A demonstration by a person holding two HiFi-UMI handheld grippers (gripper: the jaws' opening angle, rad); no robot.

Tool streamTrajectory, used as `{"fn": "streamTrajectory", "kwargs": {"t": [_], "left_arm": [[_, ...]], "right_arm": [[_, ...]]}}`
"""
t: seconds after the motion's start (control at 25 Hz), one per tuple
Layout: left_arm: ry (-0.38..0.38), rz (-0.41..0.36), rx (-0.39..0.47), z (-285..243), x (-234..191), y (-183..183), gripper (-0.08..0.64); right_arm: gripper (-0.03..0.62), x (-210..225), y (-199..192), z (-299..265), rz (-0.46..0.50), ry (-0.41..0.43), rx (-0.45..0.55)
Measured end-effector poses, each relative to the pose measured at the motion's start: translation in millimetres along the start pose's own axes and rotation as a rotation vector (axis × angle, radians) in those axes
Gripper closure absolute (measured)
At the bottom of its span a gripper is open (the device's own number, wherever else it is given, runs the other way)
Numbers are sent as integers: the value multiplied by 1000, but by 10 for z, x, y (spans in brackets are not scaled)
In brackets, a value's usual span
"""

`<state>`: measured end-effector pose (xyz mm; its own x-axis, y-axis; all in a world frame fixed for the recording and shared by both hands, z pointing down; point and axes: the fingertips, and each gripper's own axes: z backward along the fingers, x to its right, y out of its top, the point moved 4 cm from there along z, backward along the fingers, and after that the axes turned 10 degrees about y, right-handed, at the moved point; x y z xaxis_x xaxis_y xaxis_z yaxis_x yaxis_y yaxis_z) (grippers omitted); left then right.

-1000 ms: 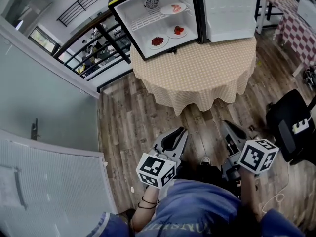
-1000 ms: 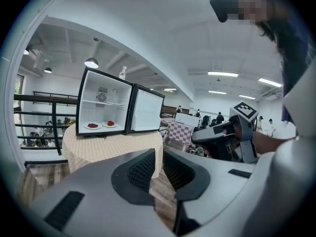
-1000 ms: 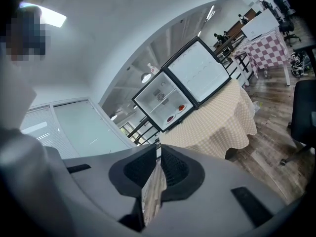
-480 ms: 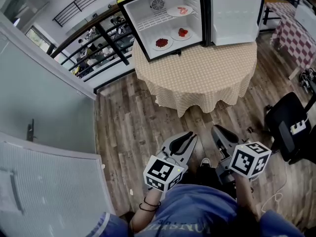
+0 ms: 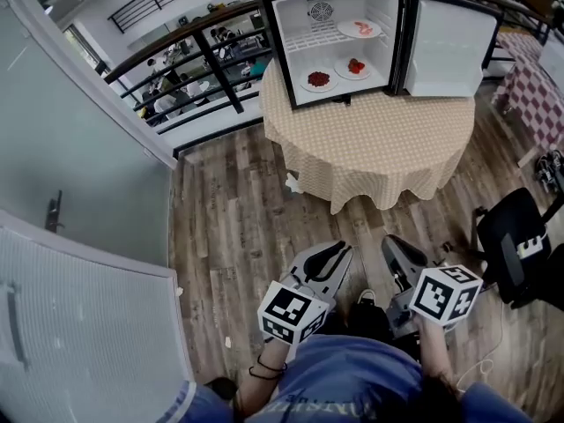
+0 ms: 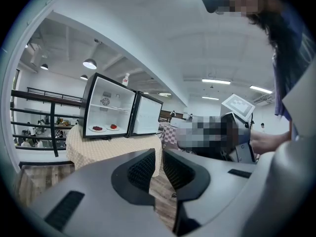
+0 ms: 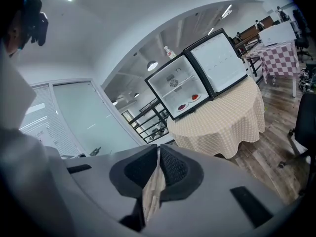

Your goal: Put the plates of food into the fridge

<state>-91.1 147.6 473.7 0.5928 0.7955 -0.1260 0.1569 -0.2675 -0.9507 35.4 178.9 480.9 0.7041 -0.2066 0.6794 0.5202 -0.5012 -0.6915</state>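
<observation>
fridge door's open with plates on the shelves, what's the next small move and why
Probably walk up to the table and push the fridge door closed with the right gripper. Three plates of food already sit inside the fridge, the door stands wide open, and neither that gripper nor the left gripper holds anything.

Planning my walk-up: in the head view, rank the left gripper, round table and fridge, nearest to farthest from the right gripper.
1. left gripper, beside the right gripper, on its left.
2. round table, ahead across the floor.
3. fridge, on the table's far side.
</observation>
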Motion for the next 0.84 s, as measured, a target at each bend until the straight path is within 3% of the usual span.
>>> {"fn": "streamTrajectory", "kwargs": {"t": [0.64,0.84], "left_arm": [[-13,5,24,174,-66,-9,515],[-20,18,2,215,44,-67,515]], "right_arm": [[561,-138,-80,-130,40,-7,-27],[561,-154,-163,-61,13,-17,-52]]}}
